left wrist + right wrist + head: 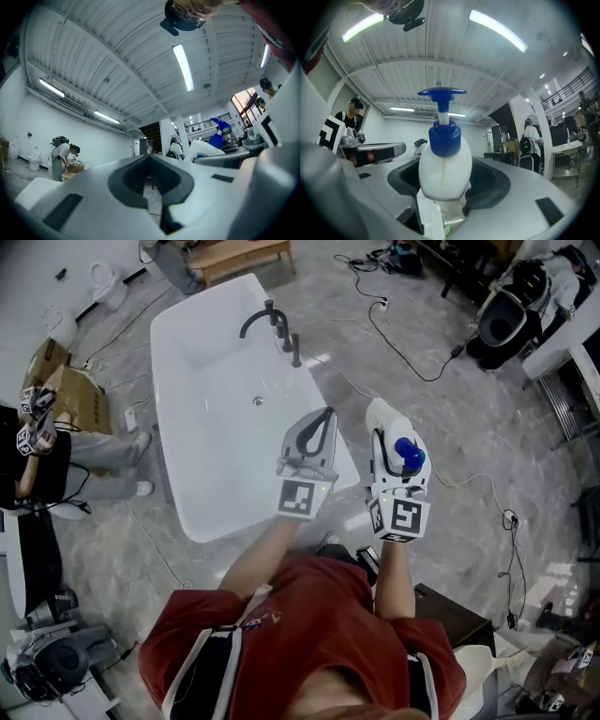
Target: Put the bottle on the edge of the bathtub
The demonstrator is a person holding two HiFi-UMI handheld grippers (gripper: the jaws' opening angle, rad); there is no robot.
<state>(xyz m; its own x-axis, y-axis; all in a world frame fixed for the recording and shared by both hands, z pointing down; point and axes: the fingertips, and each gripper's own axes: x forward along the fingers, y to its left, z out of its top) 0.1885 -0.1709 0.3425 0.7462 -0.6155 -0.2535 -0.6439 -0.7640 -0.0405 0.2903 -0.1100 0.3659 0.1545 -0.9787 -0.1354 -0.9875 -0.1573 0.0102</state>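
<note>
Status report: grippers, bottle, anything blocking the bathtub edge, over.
Left gripper shut, empty. Right gripper shut on pump bottle, held beside the bathtub, not on its rim. Only the faucet on the rim, far end.

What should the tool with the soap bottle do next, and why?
Probably carry the bottle left, over the bathtub rim. The right tool grips it in the air, just outside the tub's edge, not yet above it.

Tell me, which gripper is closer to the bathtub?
Left. The left gripper is over the near corner of the bathtub; the right gripper, holding the bottle, is off to the side, over the floor.
</note>
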